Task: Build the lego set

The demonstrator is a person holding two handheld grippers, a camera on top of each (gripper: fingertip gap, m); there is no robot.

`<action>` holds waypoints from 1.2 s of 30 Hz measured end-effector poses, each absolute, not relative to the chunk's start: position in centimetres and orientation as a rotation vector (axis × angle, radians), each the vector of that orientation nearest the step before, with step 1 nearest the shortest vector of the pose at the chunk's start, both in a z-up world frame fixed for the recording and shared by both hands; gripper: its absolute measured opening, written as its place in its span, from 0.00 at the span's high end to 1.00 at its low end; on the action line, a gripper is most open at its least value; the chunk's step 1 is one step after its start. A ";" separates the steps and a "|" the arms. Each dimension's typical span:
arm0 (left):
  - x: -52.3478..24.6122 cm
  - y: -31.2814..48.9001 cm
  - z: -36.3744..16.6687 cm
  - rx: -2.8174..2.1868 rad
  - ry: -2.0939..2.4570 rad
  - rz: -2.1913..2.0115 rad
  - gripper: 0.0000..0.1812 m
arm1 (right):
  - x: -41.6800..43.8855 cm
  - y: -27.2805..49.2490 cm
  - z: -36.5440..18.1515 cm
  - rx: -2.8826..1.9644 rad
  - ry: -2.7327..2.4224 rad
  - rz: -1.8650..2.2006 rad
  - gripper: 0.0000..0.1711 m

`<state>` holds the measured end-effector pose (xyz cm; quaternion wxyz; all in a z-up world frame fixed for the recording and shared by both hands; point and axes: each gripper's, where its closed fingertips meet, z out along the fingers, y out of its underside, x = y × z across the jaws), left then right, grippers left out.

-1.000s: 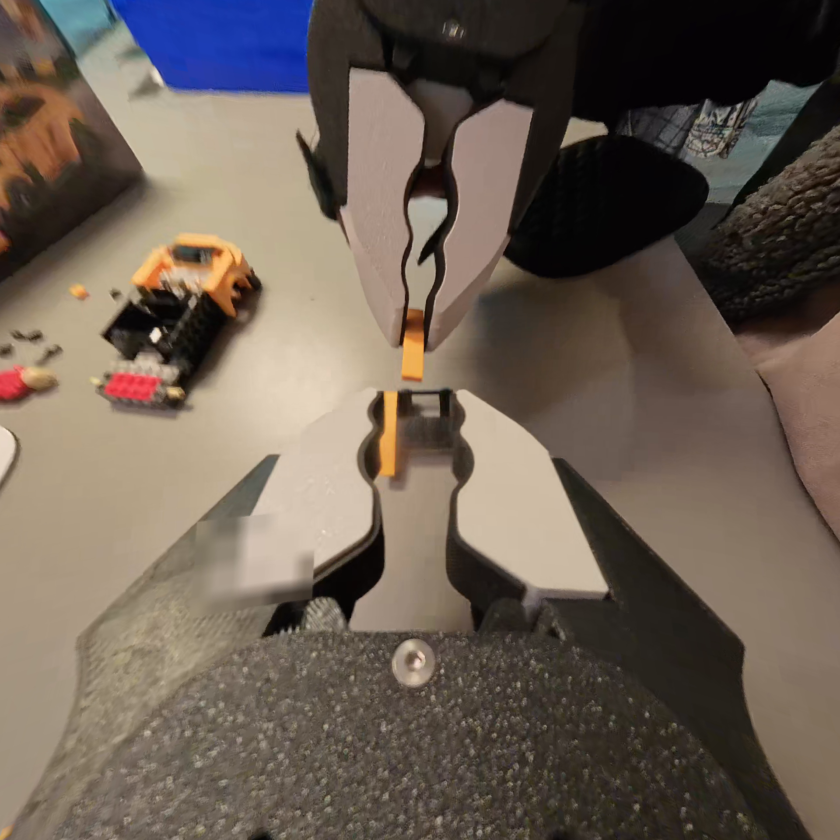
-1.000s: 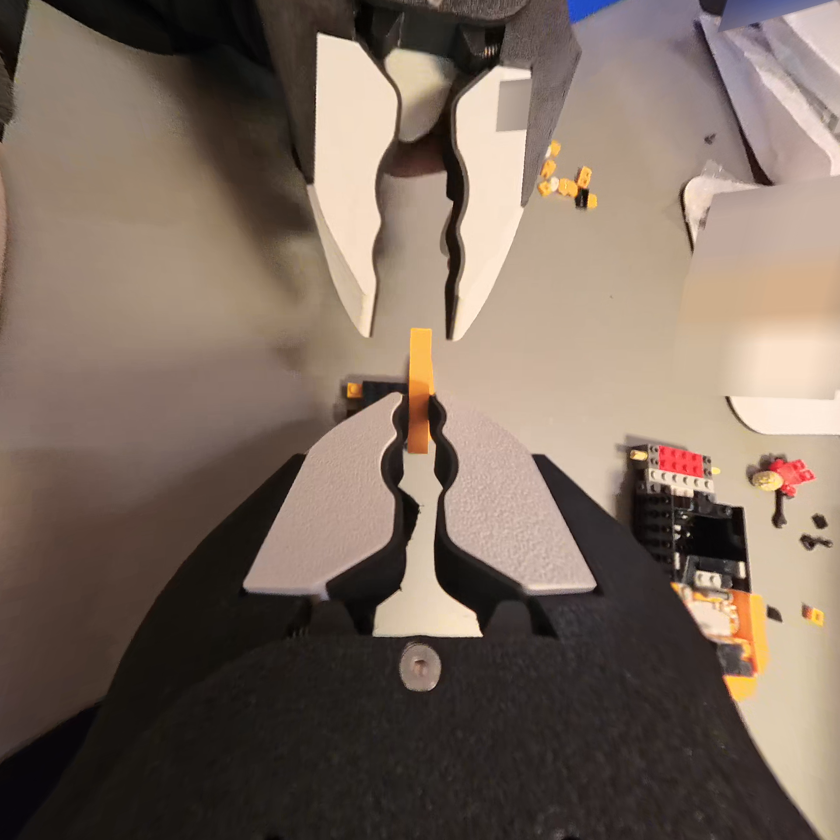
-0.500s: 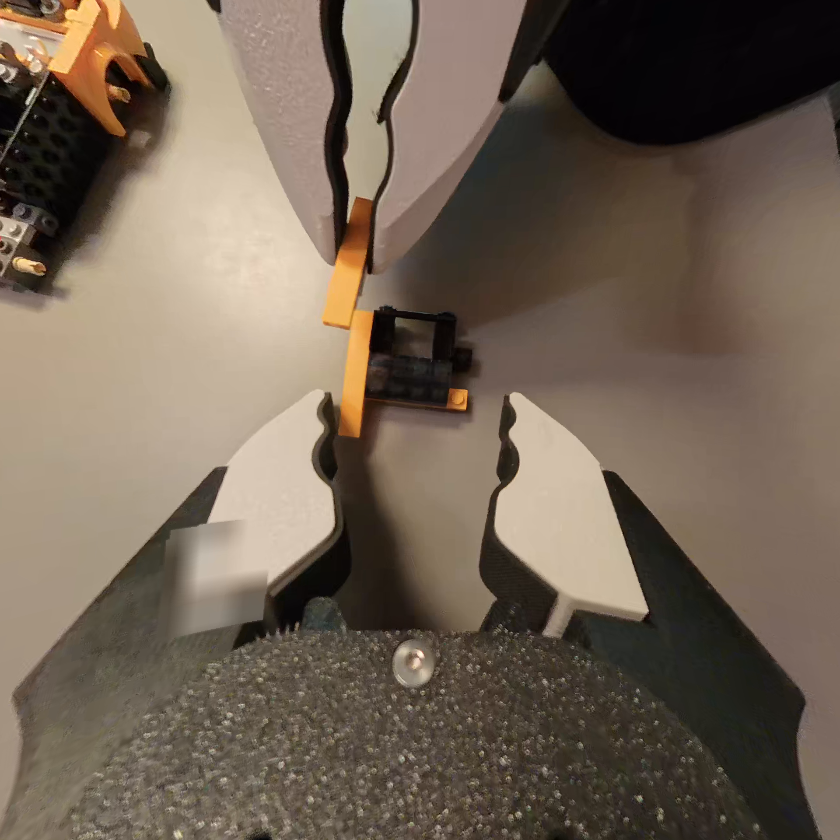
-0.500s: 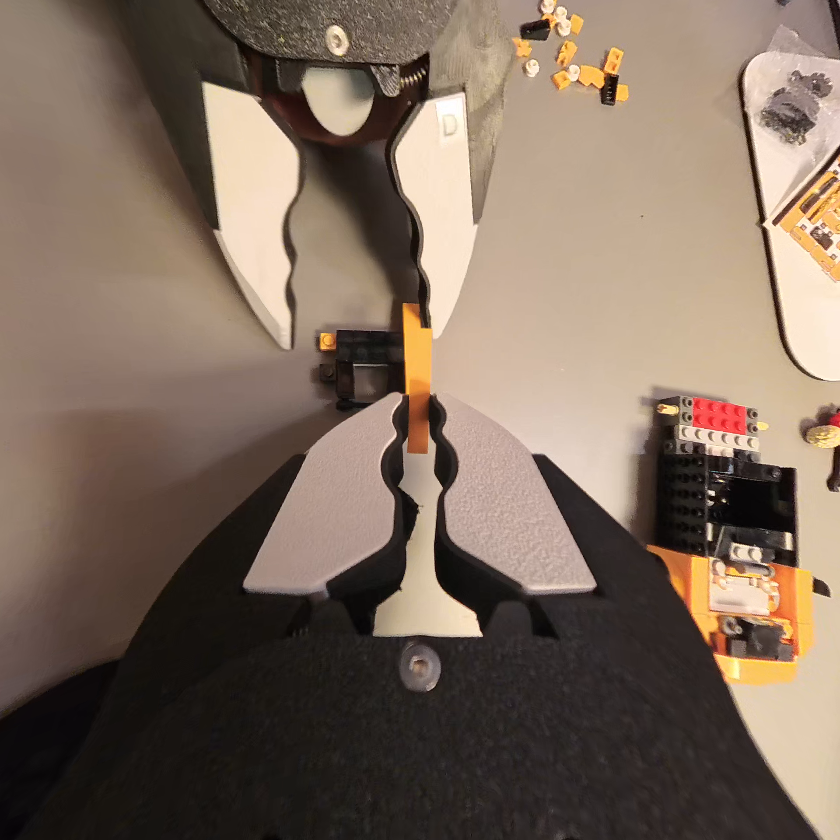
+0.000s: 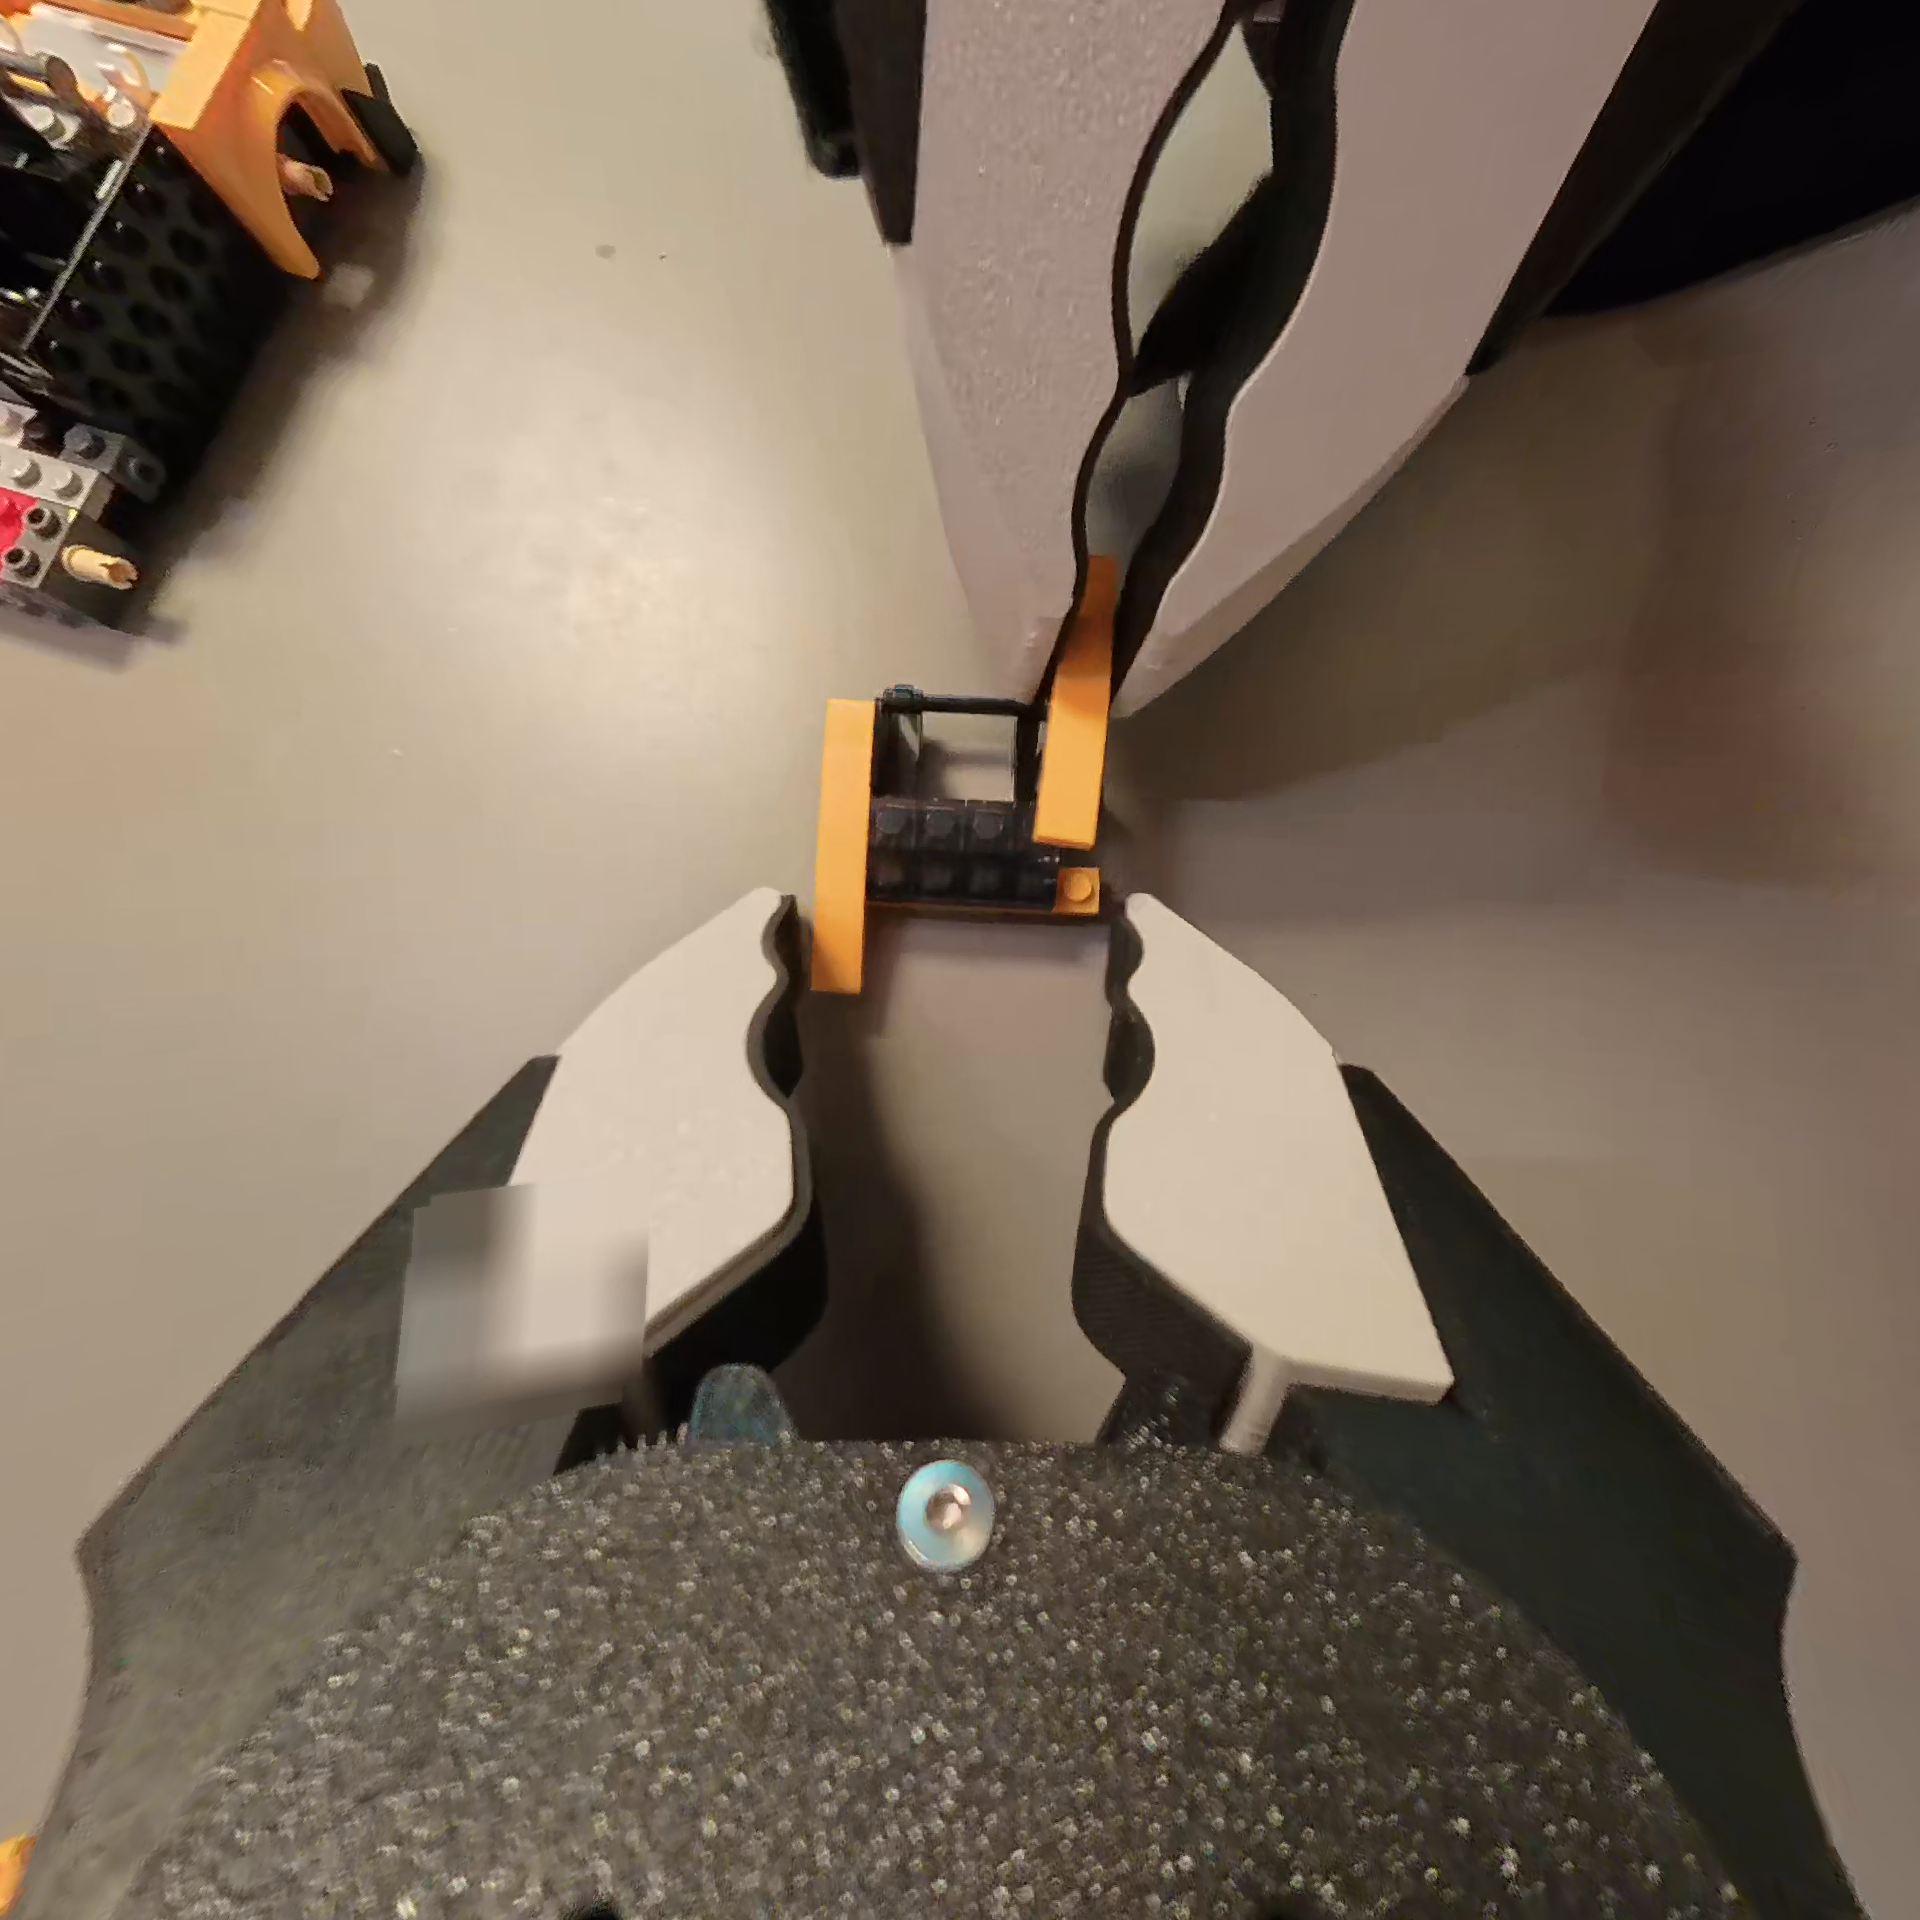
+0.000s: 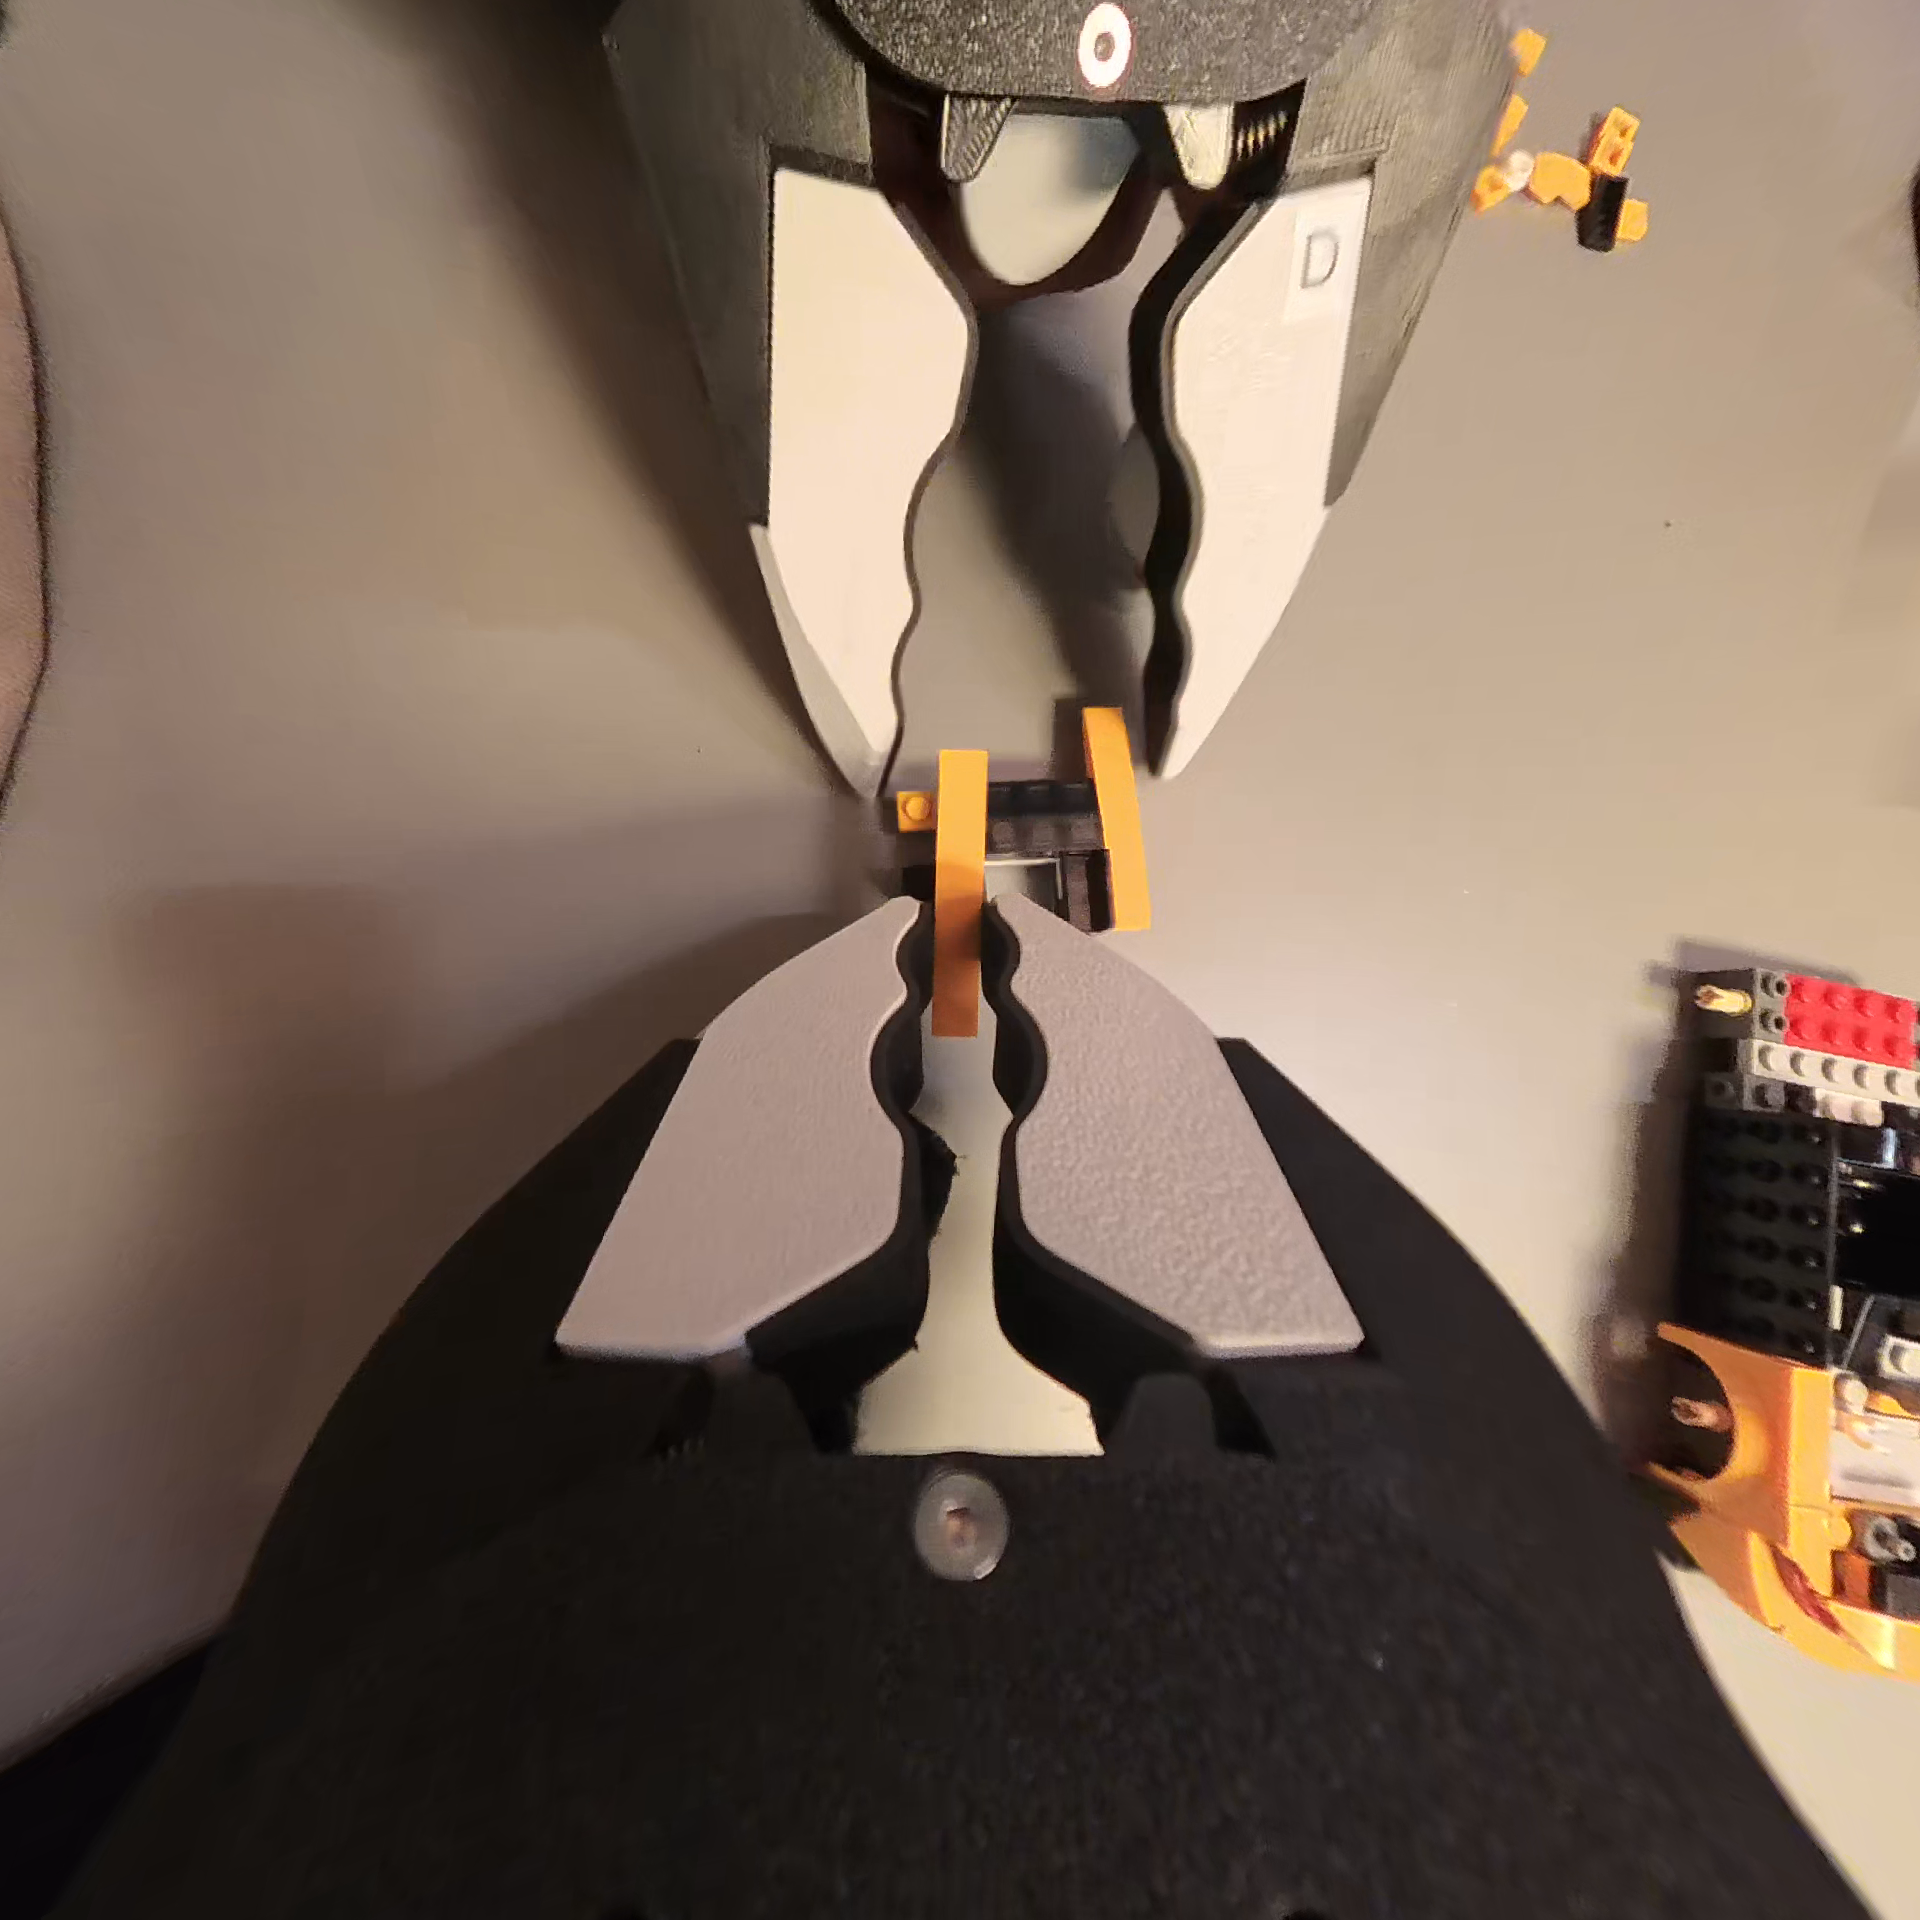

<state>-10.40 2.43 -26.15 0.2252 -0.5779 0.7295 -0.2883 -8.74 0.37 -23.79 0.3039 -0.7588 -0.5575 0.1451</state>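
A small black sub-assembly (image 5: 961, 831) with an orange strip (image 5: 844, 842) on its left side lies on the grey table. My left gripper (image 5: 956, 914) is open, with its fingertips either side of the sub-assembly's near end; the left one touches the strip. My right gripper (image 6: 956, 912) is shut on a second orange strip (image 6: 958, 894) and holds it against the sub-assembly's (image 6: 1039, 831) other side. This strip also shows in the left wrist view (image 5: 1075, 727). In the right wrist view the left gripper (image 6: 1023, 764) is opposite, open.
The partly built black, orange and red car (image 5: 135, 312) lies at the left, and shows at the right in the right wrist view (image 6: 1808, 1195). Several small loose orange and black pieces (image 6: 1558, 177) lie beyond the left gripper. My hands' fingertips stand some 4 cm from each other.
My left gripper has opened and let the sub-assembly rest on the table. My right gripper has carried its orange strip across to the sub-assembly's other side. Both grippers are lower.
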 end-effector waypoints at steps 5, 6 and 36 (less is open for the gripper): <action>-11.0 1.3 -22.6 -1.519 1.981 -1.021 0.80 | -9.1 1.1 -21.9 -1.958 -1.299 0.388 0.95; -10.9 0.8 -21.5 -1.515 1.941 -1.133 0.84 | -9.2 1.4 -21.2 -1.933 -1.244 0.392 0.95; -12.1 0.0 -10.9 -1.415 1.326 -2.493 0.96 | -11.0 -0.6 -11.5 -1.472 -1.290 0.415 0.86</action>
